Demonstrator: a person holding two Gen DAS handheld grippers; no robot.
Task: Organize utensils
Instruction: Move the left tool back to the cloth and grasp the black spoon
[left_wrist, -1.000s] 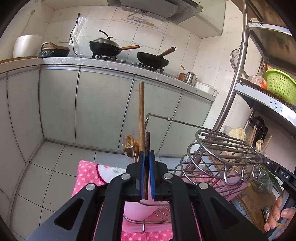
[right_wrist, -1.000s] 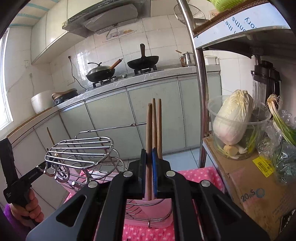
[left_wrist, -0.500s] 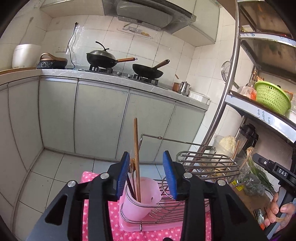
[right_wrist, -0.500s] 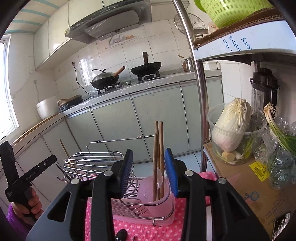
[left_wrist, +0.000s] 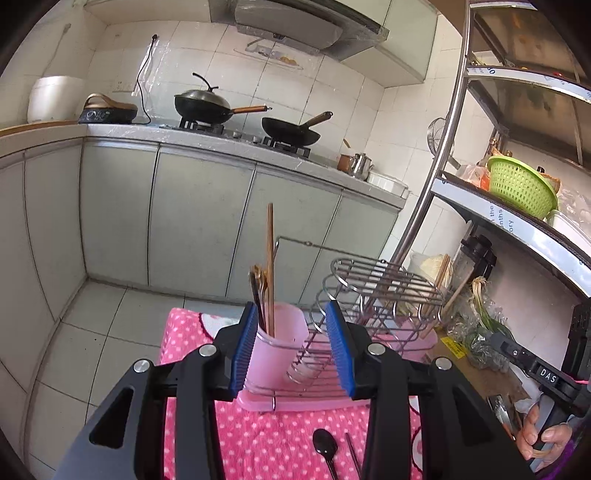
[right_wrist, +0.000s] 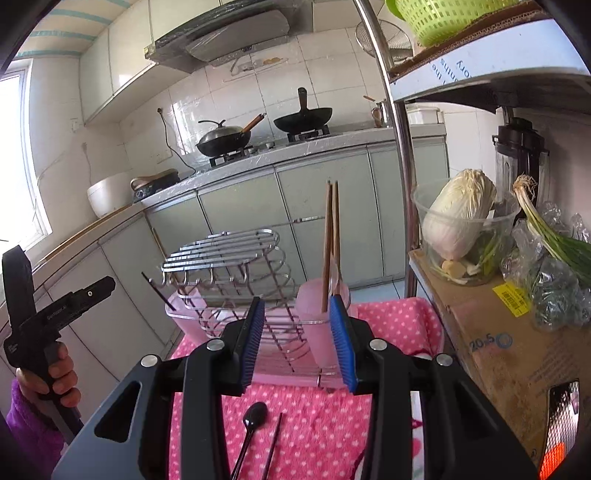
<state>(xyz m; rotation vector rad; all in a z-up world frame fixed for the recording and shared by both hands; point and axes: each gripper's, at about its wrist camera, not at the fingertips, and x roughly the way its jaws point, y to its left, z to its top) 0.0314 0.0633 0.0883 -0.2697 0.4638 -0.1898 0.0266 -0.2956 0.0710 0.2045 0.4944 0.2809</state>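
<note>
A metal wire dish rack (left_wrist: 373, 295) on a pink tray holds a pink utensil cup at each end. In the left wrist view the near pink cup (left_wrist: 277, 343) holds wooden chopsticks (left_wrist: 270, 266) and dark spoons upright. In the right wrist view the other pink cup (right_wrist: 319, 314) holds two wooden chopsticks (right_wrist: 330, 236). My left gripper (left_wrist: 291, 345) is open and empty, just in front of its cup. My right gripper (right_wrist: 297, 345) is open and empty, in front of the rack (right_wrist: 229, 266). A black spoon (left_wrist: 325, 452) (right_wrist: 253, 421) and a dark chopstick (right_wrist: 275, 439) lie on the pink dotted cloth (right_wrist: 325, 424).
A cardboard box (right_wrist: 517, 350) with a bowl of cabbage (right_wrist: 458, 221) and scallions stands right of the cloth. A steel shelf post (right_wrist: 399, 147) rises beside it. A green basket (left_wrist: 521, 188) sits on the shelf. Kitchen cabinets and a stove with woks (left_wrist: 218, 107) lie beyond.
Both grippers let go of their utensils into the pink cups, opened, and drew back and up from the rack. The spoon and chopstick on the cloth have come into view.
</note>
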